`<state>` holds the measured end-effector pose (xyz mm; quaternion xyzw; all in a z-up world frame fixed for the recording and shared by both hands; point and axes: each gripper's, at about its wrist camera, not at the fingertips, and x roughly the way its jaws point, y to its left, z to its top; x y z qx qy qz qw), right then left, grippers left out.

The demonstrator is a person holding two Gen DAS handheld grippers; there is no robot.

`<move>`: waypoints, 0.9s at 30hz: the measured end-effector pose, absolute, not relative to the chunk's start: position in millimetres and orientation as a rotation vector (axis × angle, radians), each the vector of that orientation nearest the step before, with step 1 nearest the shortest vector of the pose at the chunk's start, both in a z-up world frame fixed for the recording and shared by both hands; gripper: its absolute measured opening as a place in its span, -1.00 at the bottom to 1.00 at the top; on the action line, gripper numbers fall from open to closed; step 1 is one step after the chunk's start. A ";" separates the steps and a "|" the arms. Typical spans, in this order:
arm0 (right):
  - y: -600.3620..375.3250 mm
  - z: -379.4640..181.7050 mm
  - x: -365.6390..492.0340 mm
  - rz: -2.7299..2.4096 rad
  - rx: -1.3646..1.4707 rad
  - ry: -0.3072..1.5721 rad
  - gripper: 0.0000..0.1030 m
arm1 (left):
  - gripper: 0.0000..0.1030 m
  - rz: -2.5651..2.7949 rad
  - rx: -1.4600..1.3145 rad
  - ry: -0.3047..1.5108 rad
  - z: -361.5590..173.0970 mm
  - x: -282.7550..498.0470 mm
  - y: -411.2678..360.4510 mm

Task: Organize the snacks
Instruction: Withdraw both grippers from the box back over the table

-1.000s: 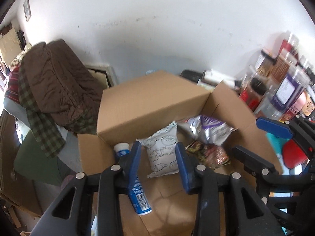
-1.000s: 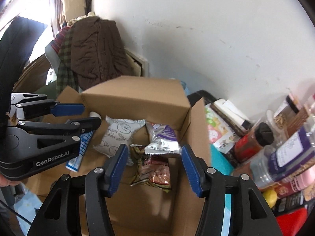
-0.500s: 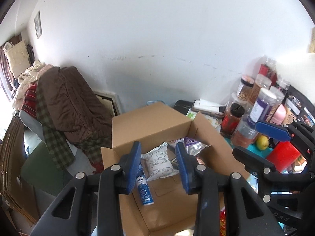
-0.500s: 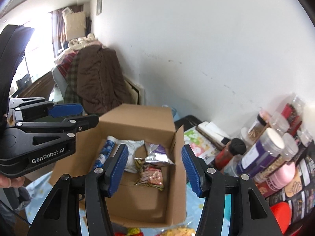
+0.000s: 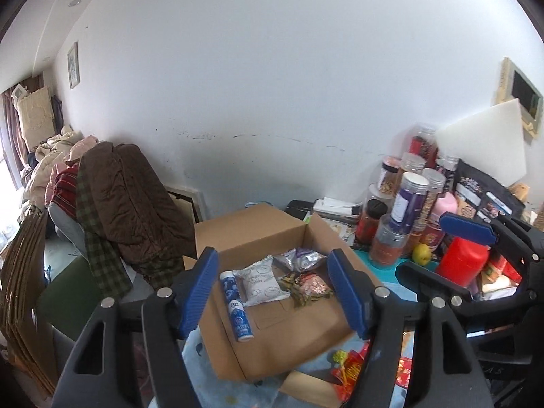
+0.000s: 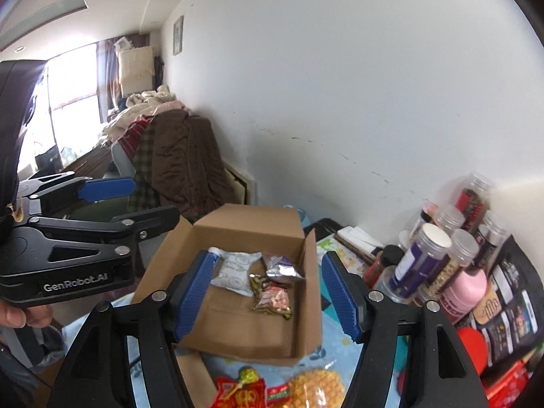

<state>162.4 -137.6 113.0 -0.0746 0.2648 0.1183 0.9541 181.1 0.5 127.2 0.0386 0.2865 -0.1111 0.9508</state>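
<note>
An open cardboard box (image 5: 272,343) (image 6: 238,336) stands on the blue tablecloth. Inside lie a blue tube (image 5: 237,309), a white snack pack (image 5: 261,280) (image 6: 238,267), a silver-purple pack (image 5: 299,257) (image 6: 284,267) and a brown-red pack (image 5: 307,287) (image 6: 272,301). My left gripper (image 5: 277,294) is open and empty, held above and in front of the box. My right gripper (image 6: 267,301) is open and empty, also above the box. Red candy packs (image 6: 241,392) and a yellow snack bag (image 6: 314,391) lie in front of the box.
Jars and bottles (image 5: 404,214) (image 6: 438,258) crowd the table's right against the wall. A red bottle (image 5: 460,260) and a dark bag (image 6: 506,299) stand there too. A chair piled with clothes (image 5: 115,204) is at the left.
Both grippers have pulled back and up from the box, which now looks smaller and farther. Both grippers stay open and empty.
</note>
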 end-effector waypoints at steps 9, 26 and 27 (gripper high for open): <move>-146.0 121.5 105.1 0.199 -0.152 0.465 0.68 | 0.58 -0.245 0.068 0.534 129.6 125.8 -5.3; -164.9 95.4 31.6 0.139 -0.116 0.469 0.76 | 0.58 -0.323 0.063 0.567 100.2 63.2 -21.7; -166.6 91.6 28.9 0.136 -0.110 0.474 0.76 | 0.58 -0.328 0.064 0.571 97.6 61.3 -23.0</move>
